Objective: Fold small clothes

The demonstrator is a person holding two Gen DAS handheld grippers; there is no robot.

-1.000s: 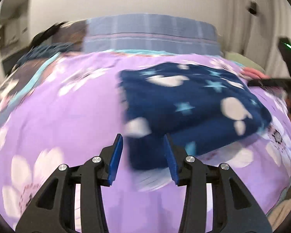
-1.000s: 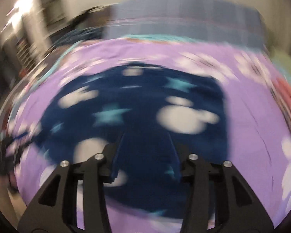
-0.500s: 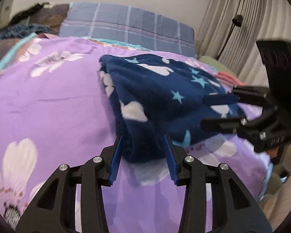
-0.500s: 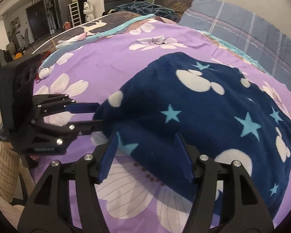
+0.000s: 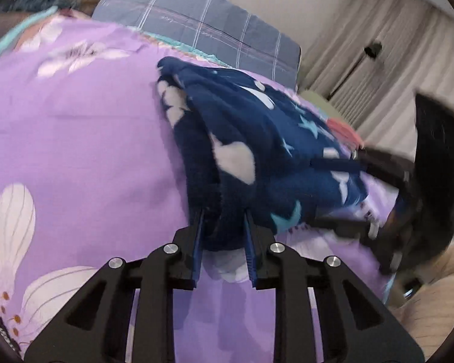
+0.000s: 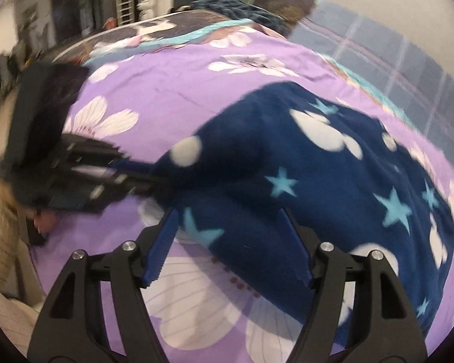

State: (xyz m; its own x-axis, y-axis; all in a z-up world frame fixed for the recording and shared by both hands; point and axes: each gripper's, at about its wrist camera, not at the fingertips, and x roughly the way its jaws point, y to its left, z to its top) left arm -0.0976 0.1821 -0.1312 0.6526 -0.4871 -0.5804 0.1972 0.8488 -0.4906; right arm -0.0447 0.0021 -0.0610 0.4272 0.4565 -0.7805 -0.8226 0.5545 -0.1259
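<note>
A folded navy fleece garment with white shapes and light blue stars lies on a purple flowered bedspread. My left gripper has its jaws around the garment's thick near corner, with the fleece filling the gap between them. In the right wrist view the garment fills the middle. My right gripper is open, one finger on each side of the near edge. The left gripper shows blurred at the garment's left corner; the right gripper shows blurred at the right.
A blue plaid pillow lies at the head of the bed. Beige curtains hang at the right. Dark bedding is heaped at the far side. A room with shelves opens beyond the bed.
My left gripper has pushed forward and its jaws have narrowed onto the garment's corner. My right gripper has moved in over the near edge and stays open.
</note>
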